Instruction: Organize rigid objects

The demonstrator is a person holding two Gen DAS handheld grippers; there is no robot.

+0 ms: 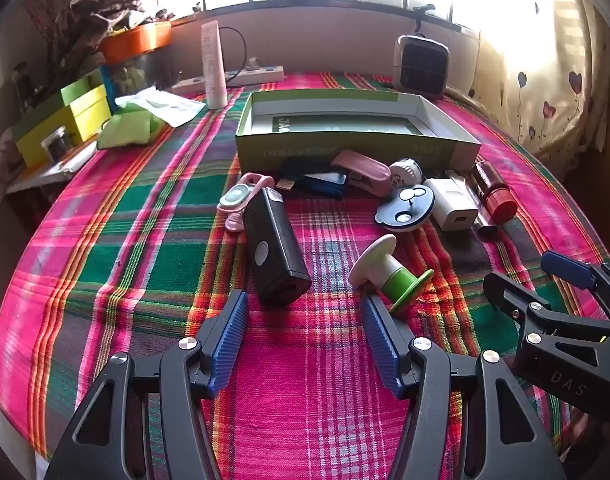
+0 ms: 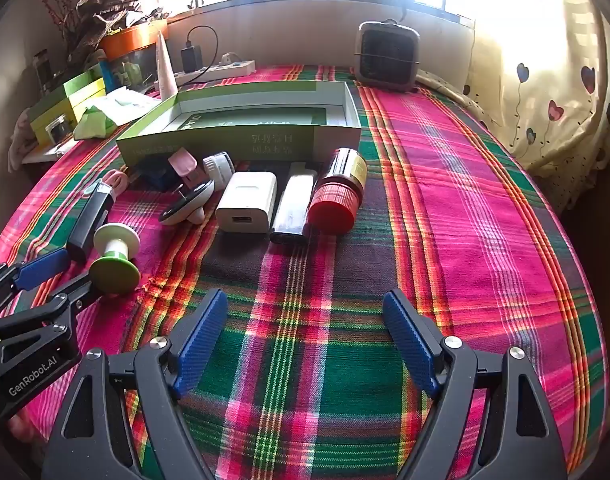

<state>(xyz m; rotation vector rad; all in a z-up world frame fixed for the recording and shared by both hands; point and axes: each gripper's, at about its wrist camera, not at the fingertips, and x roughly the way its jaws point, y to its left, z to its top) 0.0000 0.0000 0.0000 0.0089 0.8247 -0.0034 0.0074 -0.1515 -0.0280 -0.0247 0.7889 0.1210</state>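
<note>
Green box: one; red-capped bottle: one; tongs: two, both agape.

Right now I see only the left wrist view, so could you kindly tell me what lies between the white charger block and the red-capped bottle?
Observer: A slim black-and-white rectangular stick lies lengthwise between the white square charger block and the red-capped dark bottle.
Operator: Thank you. Is the right hand-held gripper carrying anything?
Observer: No. The right hand-held gripper is open, with only the pink-and-green plaid cloth between its fingers.
Operator: And what is behind the white tube at the back?
Observer: A black plug adapter with a looping cable sits in the white power strip.
</note>
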